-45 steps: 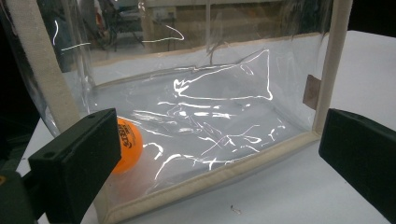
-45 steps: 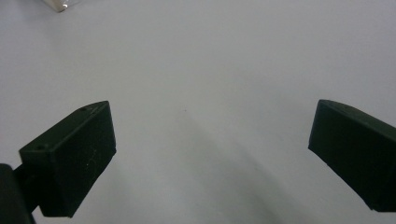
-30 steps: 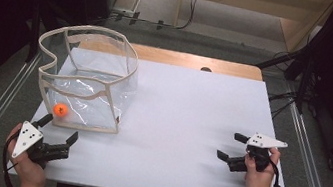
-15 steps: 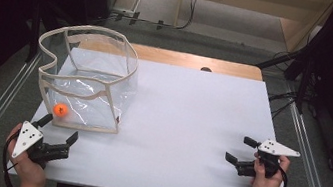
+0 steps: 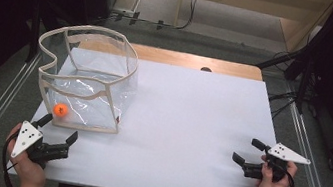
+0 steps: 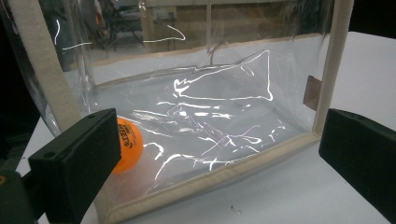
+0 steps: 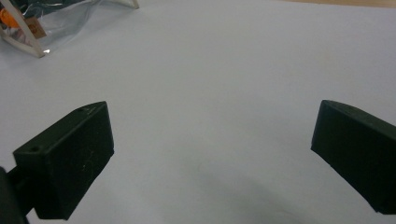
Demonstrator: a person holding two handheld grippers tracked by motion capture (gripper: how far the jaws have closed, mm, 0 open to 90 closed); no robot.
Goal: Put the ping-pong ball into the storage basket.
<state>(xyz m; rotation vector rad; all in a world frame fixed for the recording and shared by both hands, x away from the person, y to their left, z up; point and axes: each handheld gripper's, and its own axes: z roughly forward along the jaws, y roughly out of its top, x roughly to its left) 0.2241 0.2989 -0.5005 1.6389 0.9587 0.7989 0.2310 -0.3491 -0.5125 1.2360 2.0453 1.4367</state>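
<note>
A white table point(image 5: 189, 127) sat in the middle, w/ a strip of brown wood along its far edge. On the table's left side stood a clear plastic bag point(image 5: 86, 81) w/ cream cloth trim. It stood up w/ its top open. Inside it, at the near left corner, lay a small orange ball point(image 5: 60, 109) on the bag's floor.

The left gripper point(image 5: 58, 128) was at the near left corner of the table, held by the left hand point(image 5: 24, 162). Its jaws were wide apart and had nothing in them. It pointed at the bag's near side and was just beside it, not touching. In the left gripper view the ball point(image 6: 125, 144) sat right behind the left jaw, w/ the clear wall of the bag point(image 6: 210, 116) between them.

The right gripper point(image 5: 250, 152) was near the table's right edge, well apart from the bag. The right hand point(image 5: 272, 184) held it. Its jaws were also wide apart, w/ nothing between them but bare table point(image 7: 210, 93). In the right gripper view the bag point(image 7: 42, 23) was far off at the top left corner.
</note>
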